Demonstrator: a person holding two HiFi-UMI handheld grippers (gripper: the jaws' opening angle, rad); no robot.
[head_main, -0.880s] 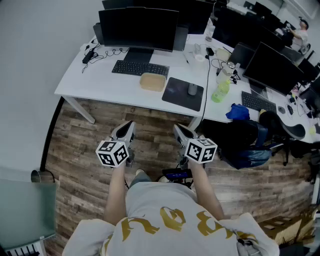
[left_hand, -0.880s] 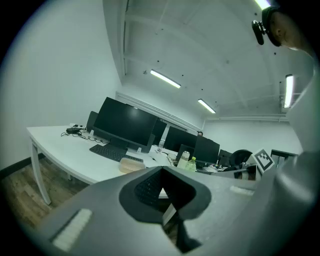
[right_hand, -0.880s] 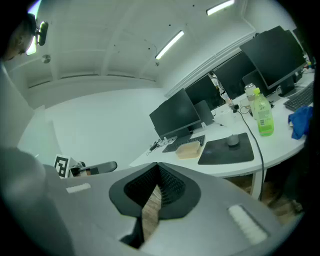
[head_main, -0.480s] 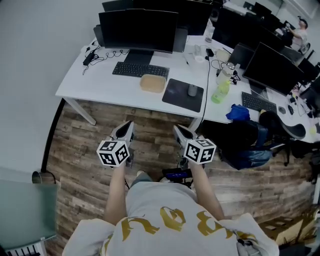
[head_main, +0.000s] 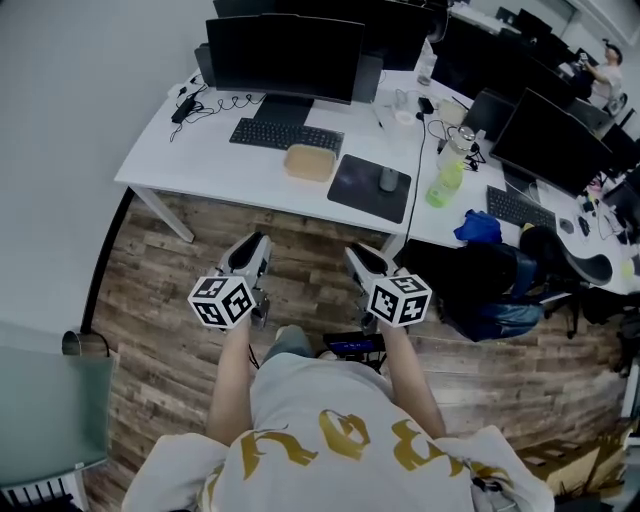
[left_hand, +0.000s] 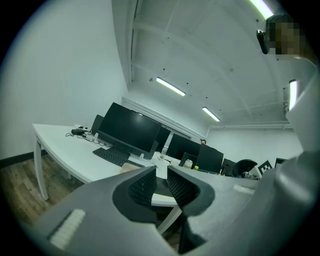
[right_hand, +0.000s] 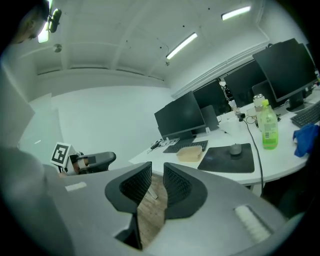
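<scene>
Left hand-held gripper (head_main: 257, 244): held in the air above the brown wood-plank floor (head_main: 305, 272). Its jaws are spread by a narrow gap, with nothing between them.
Right hand-held gripper (head_main: 353, 254): level with the left one and just to its right. Its jaws are also slightly spread and hold nothing.
Tan rectangular box (head_main: 308, 162): on the white desk (head_main: 195, 165), ahead of both hand-held grippers and roughly between their lines. It is well apart from both.
Black rectangular mouse pad (head_main: 362, 190): straight ahead of the right hand-held gripper and just right of the box. A grey mouse (head_main: 388, 180) sits on it.
Black keyboard (head_main: 285, 135): beyond the box, ahead of the left hand-held gripper, in front of a dark monitor (head_main: 284, 58).
Green plastic bottle (head_main: 441, 183): ahead and to the right of the right hand-held gripper, past the mouse pad.
Blue crumpled cloth (head_main: 478, 225): farther right, on the desk edge.
</scene>
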